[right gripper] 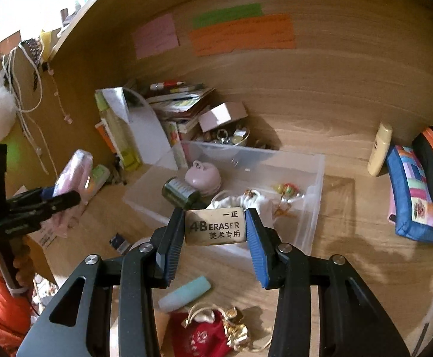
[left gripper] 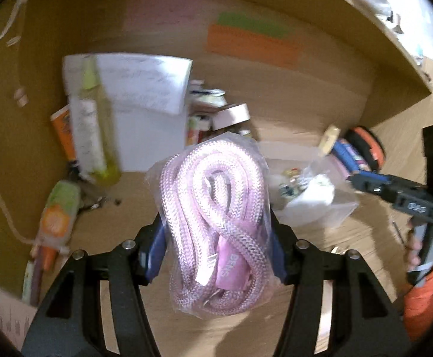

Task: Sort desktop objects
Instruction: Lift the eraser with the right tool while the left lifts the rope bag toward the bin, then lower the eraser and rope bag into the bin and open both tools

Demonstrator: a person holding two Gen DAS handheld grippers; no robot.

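Wooden walls stand round the worktop (left gripper: 320,255), with colored paper notes (left gripper: 252,41) stuck on the back wall. From the left wrist view, the left gripper (left gripper: 216,238) squeezes a pink rope in a clear bag (left gripper: 216,226) and holds it up above the worktop. A clear plastic box (left gripper: 314,205) sits just behind it.

From the right wrist view, the right gripper (right gripper: 215,229) is clamped on an eraser (right gripper: 215,226) marked 4B, held in front of the clear box (right gripper: 311,208). A red pouch (right gripper: 204,336) and a pale blue tube (right gripper: 186,293) lie on the worktop below. Pencil cases (right gripper: 413,196) lean at the right.
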